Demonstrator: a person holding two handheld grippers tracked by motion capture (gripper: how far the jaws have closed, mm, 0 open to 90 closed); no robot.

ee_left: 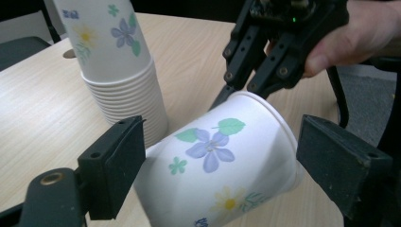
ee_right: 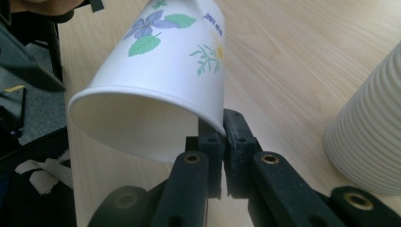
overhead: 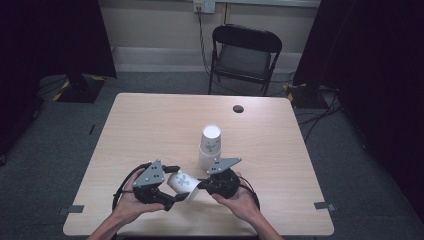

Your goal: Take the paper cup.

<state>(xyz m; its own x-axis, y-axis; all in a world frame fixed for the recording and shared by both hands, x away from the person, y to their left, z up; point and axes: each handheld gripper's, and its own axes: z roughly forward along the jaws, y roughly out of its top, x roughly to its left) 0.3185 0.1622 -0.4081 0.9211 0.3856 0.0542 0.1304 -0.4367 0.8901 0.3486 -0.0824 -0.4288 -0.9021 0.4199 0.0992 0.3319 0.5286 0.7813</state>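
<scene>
A white paper cup (overhead: pixel 184 182) with a flower print lies tilted just above the table, its mouth toward my right gripper (overhead: pixel 202 185). That gripper (ee_right: pixel 222 137) is shut on the cup's rim (ee_right: pixel 215 124), pinching the wall between its two pads. In the left gripper view the cup (ee_left: pixel 217 165) sits between the jaws of my left gripper (ee_left: pixel 222 156). The left pad (ee_left: pixel 118 165) is right beside the cup wall and the right pad (ee_left: pixel 340 165) stands clear of it, so this gripper is open. A hand holds each gripper near the table's front edge.
A tall stack of upside-down matching cups (overhead: pixel 210 145) stands just behind the grippers, close to the held cup (ee_left: pixel 118 71). The wooden table (overhead: pixel 150 125) has a dark cable hole (overhead: pixel 238 108) at the back. A black folding chair (overhead: pixel 245 55) stands beyond it.
</scene>
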